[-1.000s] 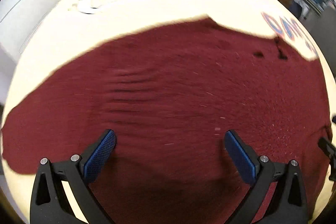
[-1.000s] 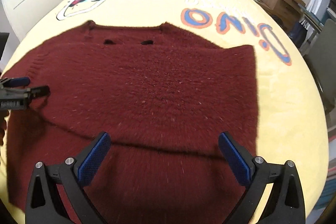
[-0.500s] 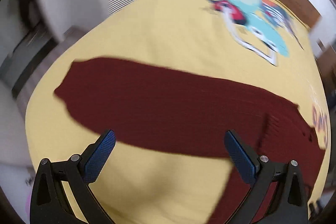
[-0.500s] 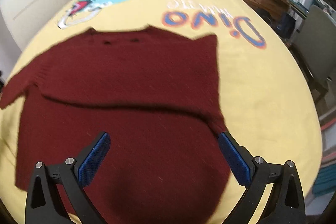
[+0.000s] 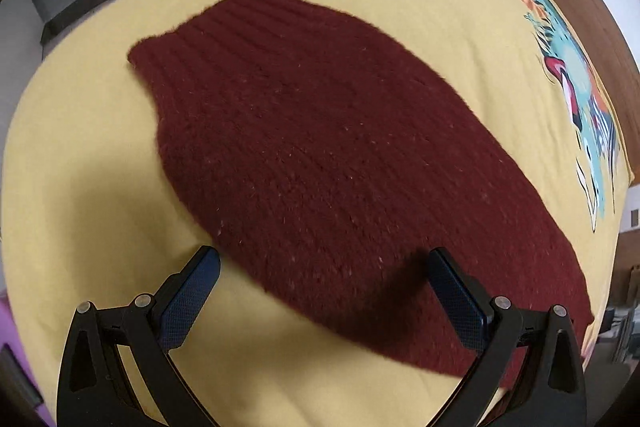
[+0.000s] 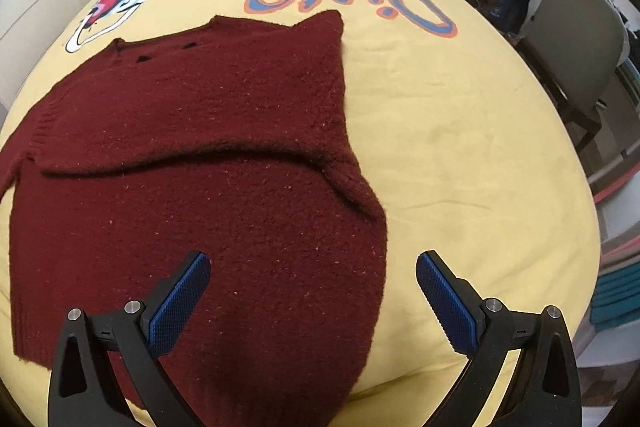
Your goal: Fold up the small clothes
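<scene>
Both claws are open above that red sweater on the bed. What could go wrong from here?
The folded-over sleeve lies loose on the sweater, so a tug might undo it. The left gripper hovers over the other sleeve; its pads could pinch the yellow bedspread along with the thick knit.

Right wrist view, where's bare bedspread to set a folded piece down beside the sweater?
Bare yellow bedspread runs between the maroon sweater and the bed's right edge, below the Dino lettering. The left side is crowded: the sweater reaches nearly to that edge. Both tools hang open, holding nothing.
</scene>
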A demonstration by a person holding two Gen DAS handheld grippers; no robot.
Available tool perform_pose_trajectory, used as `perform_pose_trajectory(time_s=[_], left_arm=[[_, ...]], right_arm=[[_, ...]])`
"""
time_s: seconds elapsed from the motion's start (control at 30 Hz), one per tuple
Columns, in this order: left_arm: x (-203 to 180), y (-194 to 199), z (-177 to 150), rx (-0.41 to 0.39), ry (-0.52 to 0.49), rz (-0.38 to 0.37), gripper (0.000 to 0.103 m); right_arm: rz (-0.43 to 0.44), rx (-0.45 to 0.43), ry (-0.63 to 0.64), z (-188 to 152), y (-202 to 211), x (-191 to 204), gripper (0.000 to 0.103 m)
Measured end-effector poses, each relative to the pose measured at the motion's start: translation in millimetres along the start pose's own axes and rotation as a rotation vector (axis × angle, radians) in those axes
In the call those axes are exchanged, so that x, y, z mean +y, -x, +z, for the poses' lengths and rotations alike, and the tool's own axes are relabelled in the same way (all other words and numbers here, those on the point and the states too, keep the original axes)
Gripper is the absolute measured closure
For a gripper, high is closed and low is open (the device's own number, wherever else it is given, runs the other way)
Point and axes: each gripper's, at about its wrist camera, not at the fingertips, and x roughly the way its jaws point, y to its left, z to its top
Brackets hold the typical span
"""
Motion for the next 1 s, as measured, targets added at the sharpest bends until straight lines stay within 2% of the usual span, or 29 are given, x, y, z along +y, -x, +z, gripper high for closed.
perform_pose_trajectory(time_s=[0.07,0.1,0.13,0.17,0.2,0.23,0.27,0.33,0.37,0.5,0.63,0.73,0.83,1.0], left_arm=[[-1.4,0.0,5.6,-0.006,-0.008,-0.008,0.004],[-0.8,-0.9,7.6,-0.008,-0.014,-0.009,0.015],[-2.8,-0.4,10.9,-0.012,-0.029,-0.008,0.036],[-4.3,-0.2,13.8,-0.015,-0.041,-0.002,0.044],[-2.5,-2.8,16.8,-0.017,-0.045,-0.005,0.061],[-2.6,-2.4,20.3,-0.009,-0.043,-0.040,0.081],[-6.2,-5.6,24.9,0.009,-0.038,-0.073,0.088],[-12.0,-2.8,28.8,0.018,-0.051,-0.123,0.091],[-18.9,-0.6,29.5,0.012,-0.092,-0.130,0.091],[-51.5,16.5,25.4,-0.007,-0.214,-0.099,0.091],[-86.1,42.1,10.5,0.003,-0.315,-0.139,0.091],[-118.6,68.4,-21.6,-0.006,-0.423,-0.148,0.092],[-148.7,88.3,-58.2,0.010,-0.501,-0.208,0.092],[-223.1,106.6,-104.9,0.041,-0.631,-0.320,0.092]], right_arm=[[0.001,0.005,-0.001,-2.3,-0.3,1.1,0.000],[-0.001,0.009,0.001,-3.6,-0.7,2.0,0.000],[0.000,0.016,0.005,-5.0,-1.9,2.9,0.000],[-0.001,0.022,0.006,-6.3,-3.0,3.3,0.000],[-0.003,0.027,0.006,-7.7,-4.3,3.7,0.000],[-0.001,0.031,0.005,-8.5,-5.6,4.1,0.000],[0.001,0.034,0.003,-9.6,-5.6,4.3,0.000],[0.006,0.041,-0.002,-9.8,-7.2,4.5,0.000],[0.009,0.045,-0.003,-9.7,-7.5,4.7,0.000],[0.032,0.041,-0.002,-7.9,-5.7,7.9,0.000],[0.045,0.026,0.005,-2.5,-3.1,10.5,0.000],[0.056,0.014,0.006,4.6,-0.7,10.9,0.000],[0.077,-0.007,0.008,18.3,8.7,10.0,0.000],[0.100,-0.067,-0.001,43.3,32.3,3.8,0.000]])
